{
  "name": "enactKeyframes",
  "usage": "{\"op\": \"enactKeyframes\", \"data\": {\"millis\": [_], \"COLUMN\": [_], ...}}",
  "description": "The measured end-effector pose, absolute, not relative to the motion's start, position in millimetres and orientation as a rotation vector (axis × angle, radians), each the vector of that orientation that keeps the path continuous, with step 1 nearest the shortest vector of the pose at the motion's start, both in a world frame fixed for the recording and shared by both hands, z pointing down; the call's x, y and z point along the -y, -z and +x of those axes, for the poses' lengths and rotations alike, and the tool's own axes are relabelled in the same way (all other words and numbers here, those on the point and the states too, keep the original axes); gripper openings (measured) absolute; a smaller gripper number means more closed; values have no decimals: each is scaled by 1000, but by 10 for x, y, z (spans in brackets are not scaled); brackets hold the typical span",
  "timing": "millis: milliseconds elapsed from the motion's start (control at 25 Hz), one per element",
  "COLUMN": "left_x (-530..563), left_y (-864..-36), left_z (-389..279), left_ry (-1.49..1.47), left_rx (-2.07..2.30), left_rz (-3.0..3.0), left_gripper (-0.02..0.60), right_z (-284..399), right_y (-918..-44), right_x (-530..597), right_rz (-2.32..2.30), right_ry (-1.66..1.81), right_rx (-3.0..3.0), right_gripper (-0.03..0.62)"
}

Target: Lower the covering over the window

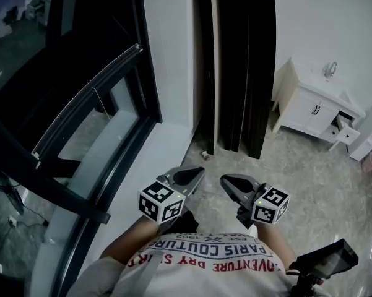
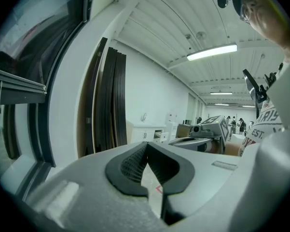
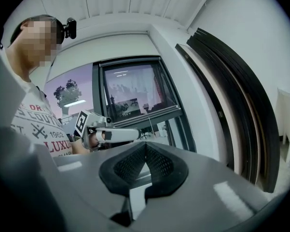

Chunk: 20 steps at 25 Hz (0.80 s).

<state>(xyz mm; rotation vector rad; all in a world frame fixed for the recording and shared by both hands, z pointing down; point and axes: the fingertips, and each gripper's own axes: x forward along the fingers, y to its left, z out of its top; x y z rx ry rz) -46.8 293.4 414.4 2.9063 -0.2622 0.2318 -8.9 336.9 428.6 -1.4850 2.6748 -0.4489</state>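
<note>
The left gripper (image 1: pixel 197 173) and the right gripper (image 1: pixel 226 182) sit side by side, jaws pressed together on nothing. The blind's bottom rail (image 1: pixel 86 101) hangs partway down the window, left of the left gripper and well apart. Dark panels (image 1: pixel 241 73) lean against the wall ahead, with a white cabinet (image 1: pixel 309 107) further right.

T-shirt (image 1: pixel 204 262) print, upside down | PARIS COUTURE | EST 1962 | ADVENTURE DRY

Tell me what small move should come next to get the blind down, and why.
Probably reach the left gripper up toward the blind rail, opening it on the way. It and the right gripper are both shut and empty, held close to the person's chest, while the blind rail hangs only partway down, with nothing touching it.
</note>
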Motion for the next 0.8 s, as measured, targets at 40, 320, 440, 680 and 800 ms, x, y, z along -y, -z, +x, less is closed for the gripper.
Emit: {"op": "enactKeyframes", "data": {"millis": [40,320,440,680,800], "left_x": [-2832,-1986,-1442,-193,399], "left_y": [-4144,-4144,-4098,-4060,-3994], "left_z": [-462,-202,-97,-9,-63], "left_ry": [-220,-203,-205,-216,-213], "left_rx": [270,264,277,339,404], "left_rz": [2903,2902,2907,2884,2893], "left_gripper": [2,2,2,2,2], "right_z": [-90,192,308,396,383], "right_y": [-4308,-4303,-4227,-4215,-4138], "right_x": [-3282,-2467,-1929,-692,-100], "right_rz": [-1478,-1505,-1508,-1460,-1426], "right_ry": [446,432,431,481,466], "right_rx": [-2691,-2712,-2701,-2724,-2748], "right_gripper": [2,2,1,2,2]}}
